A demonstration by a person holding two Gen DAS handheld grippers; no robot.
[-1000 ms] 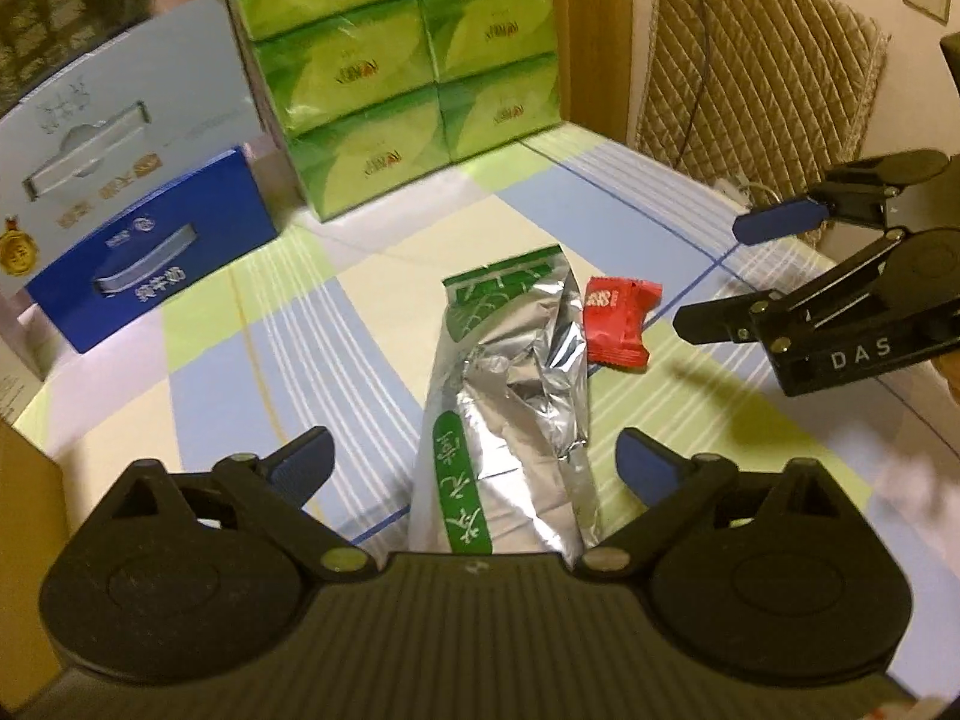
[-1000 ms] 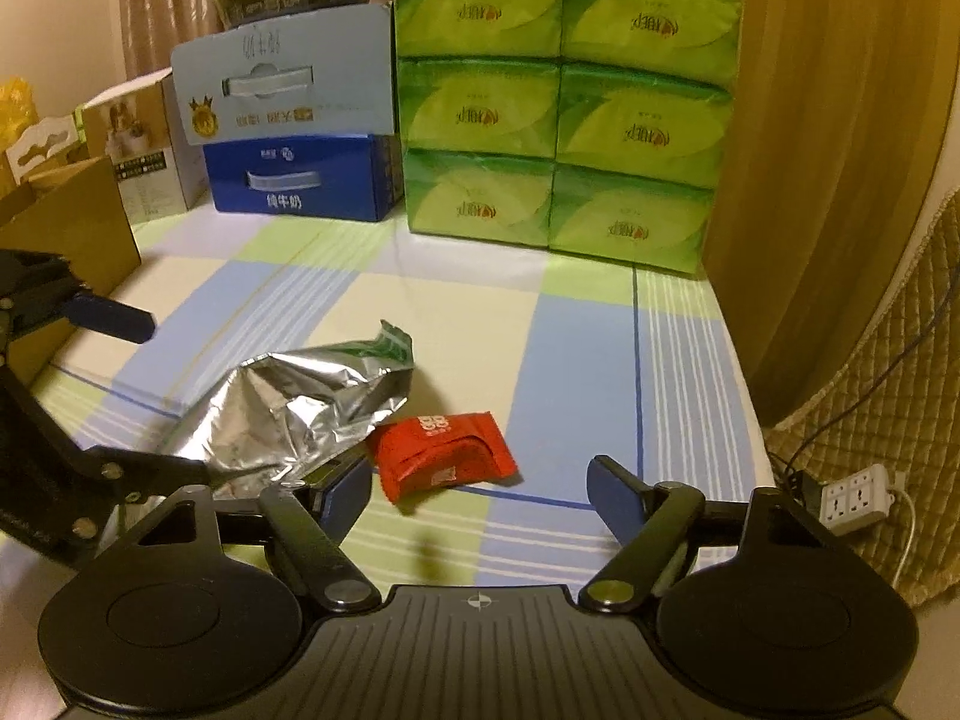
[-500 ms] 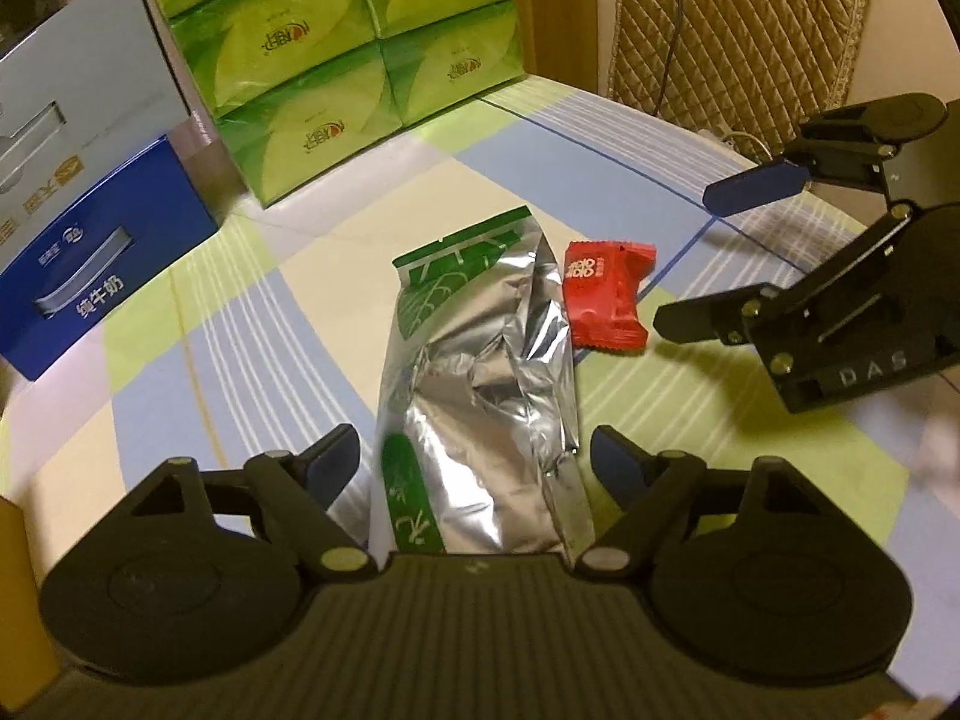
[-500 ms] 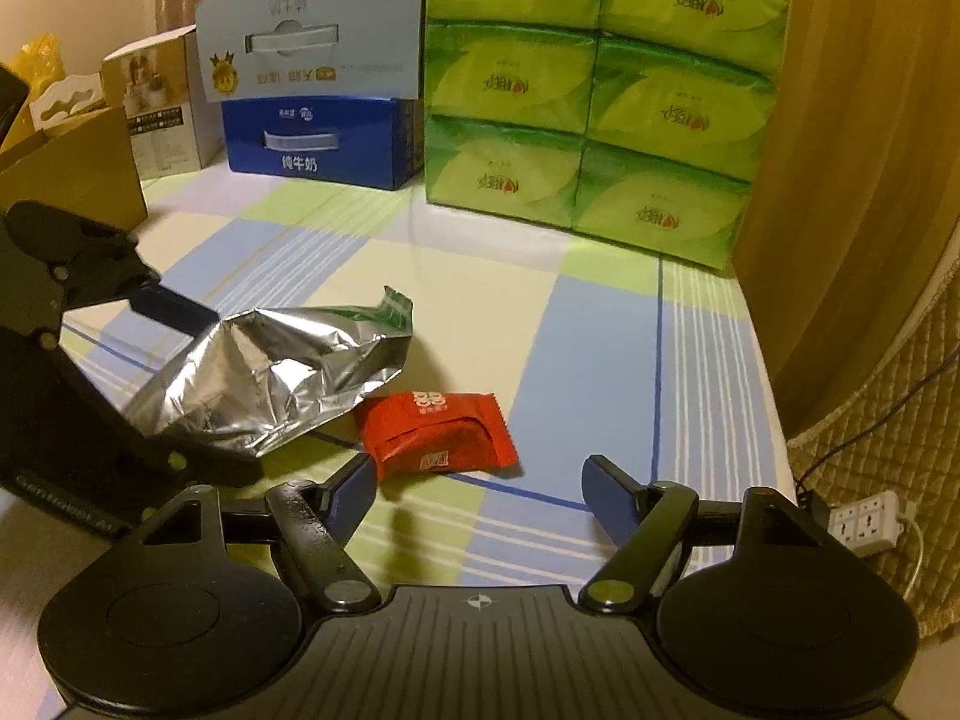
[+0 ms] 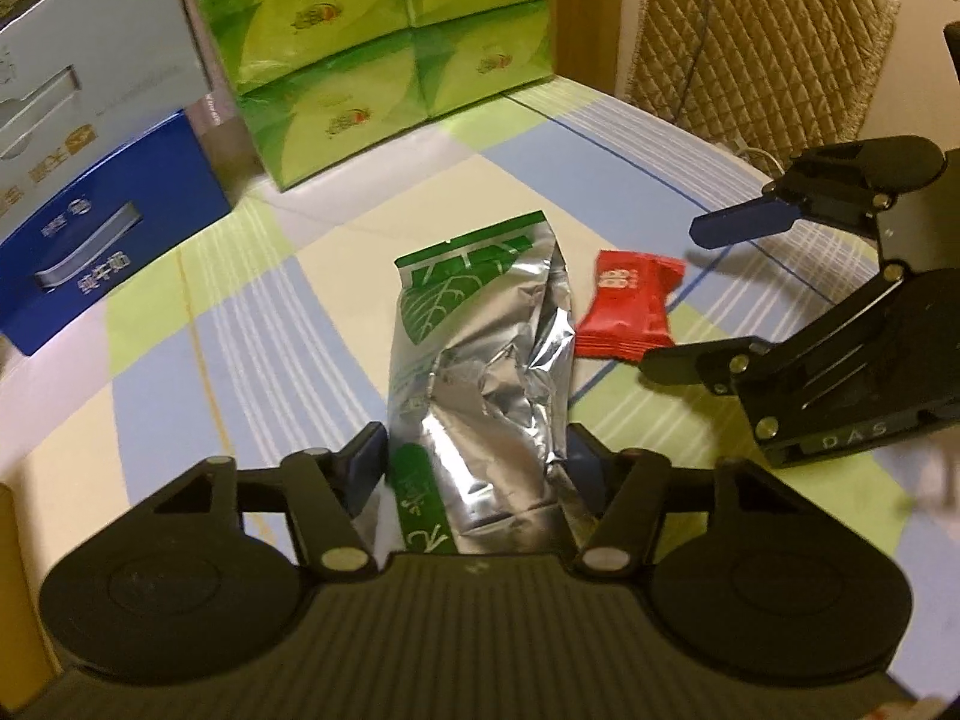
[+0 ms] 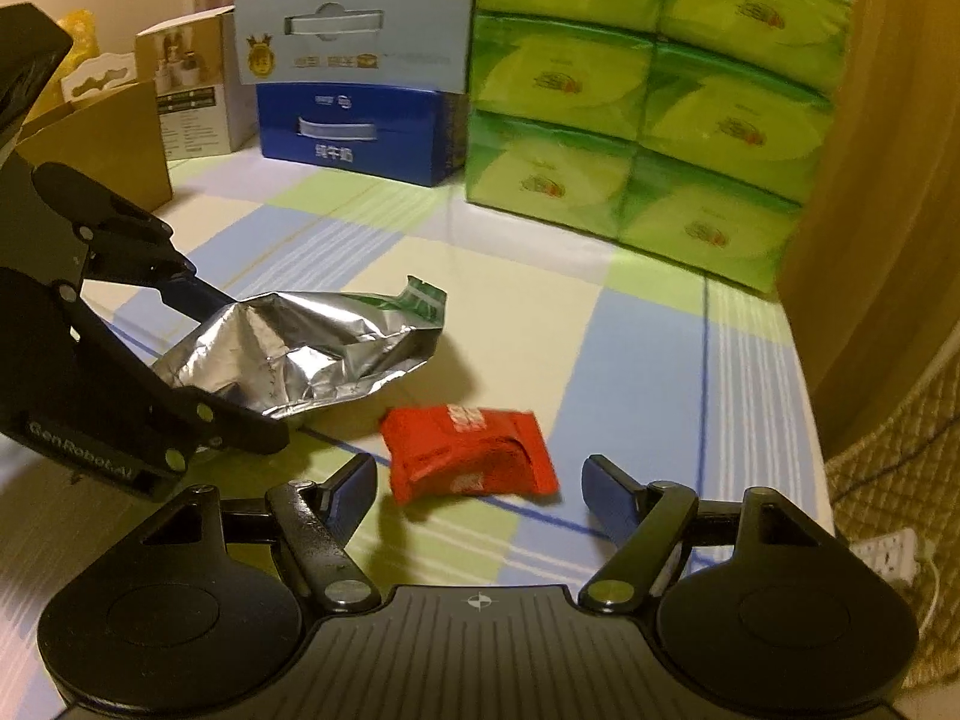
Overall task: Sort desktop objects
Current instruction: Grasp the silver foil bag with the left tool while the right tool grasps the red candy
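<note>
Closest thing in the left wrist view is the left gripper point(image 5: 474, 462), and its jaws are closing in around the near end of the crumpled silver foil bag point(image 5: 480, 360) with green print; both blue pads sit right up against the bag's sides, but I can't tell if they're really pressing it yet. The bag lies flat on the checked tablecloth point(image 5: 252, 324), running away from the camera. Over in the right wrist view the right gripper point(image 6: 480, 480) hangs with its jaws wide and nothing touching them; the little red snack packet point(image 6: 471, 447) lies on the cloth just ahead of the gap between the fingers, a bit toward the left finger. The packet sits just beside the foil bag, on its right as the left camera sees it, and I can't tell if the two touch. Further back, by the table's far edge, there's a dark blue carton point(image 6: 354, 132) with a pale blue carton point(image 6: 354, 30) on top of it, and right next to those a stack of green tissue packs point(image 6: 648, 96). A brown cardboard box point(image 6: 102, 138) sits off to the left.
</note>
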